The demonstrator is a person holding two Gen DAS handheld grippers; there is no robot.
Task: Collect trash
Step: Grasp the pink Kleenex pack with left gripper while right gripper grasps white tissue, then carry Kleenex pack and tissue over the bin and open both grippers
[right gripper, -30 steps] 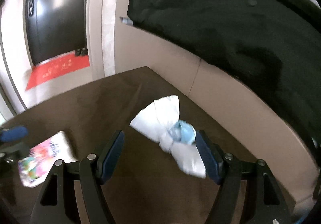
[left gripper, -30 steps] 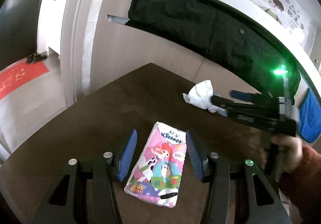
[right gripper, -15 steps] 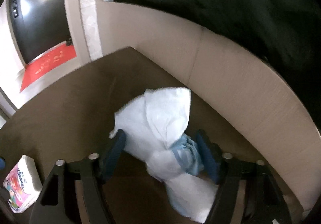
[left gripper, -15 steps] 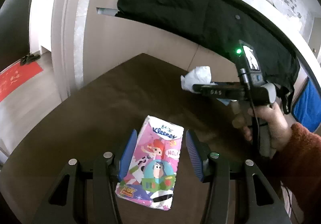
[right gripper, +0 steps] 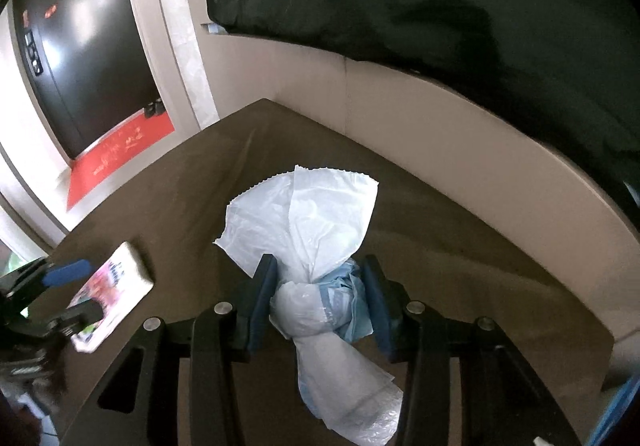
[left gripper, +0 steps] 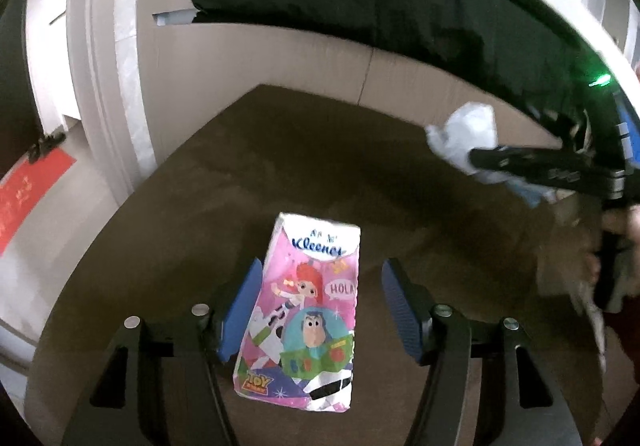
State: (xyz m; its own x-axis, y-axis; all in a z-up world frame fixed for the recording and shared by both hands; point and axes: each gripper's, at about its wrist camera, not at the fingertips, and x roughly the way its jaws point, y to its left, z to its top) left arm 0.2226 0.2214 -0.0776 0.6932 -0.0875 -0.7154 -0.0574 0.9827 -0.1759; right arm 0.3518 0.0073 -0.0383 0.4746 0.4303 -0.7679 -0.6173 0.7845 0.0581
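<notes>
1. Dark brown table (right gripper: pixel 460 246): its far corner points at a beige panel, and a black cloth (right gripper: pixel 440 6) hangs over the top of that panel.
2. Your right hand-held gripper (right gripper: pixel 318 298) has its blue pads on either side of the knotted white plastic trash bag (right gripper: pixel 312 222). The jaws are closing, and both pads already touch the knot, where a bit of blue shows through the plastic.
3. The bag lies near the table's far right edge, close to the beige panel. Its loose top fans out toward the far corner and its tail runs back under the gripper.
4. In the left wrist view you see the same bag (left gripper: pixel 468 134) at the tip of your right gripper (left gripper: pixel 476 160), with your hand (left gripper: pixel 616 246) blurred behind it.
5. Your left hand-held gripper (left gripper: pixel 320 310) is spreading. Its left pad sits right against the pink Kleenex tissue pack (left gripper: pixel 308 310), and its right pad stands clear of it.
6. The tissue pack lies flat toward the table's near side, well apart from the bag. In the right wrist view the pack (right gripper: pixel 116 286) sits near the table's left edge.
</notes>
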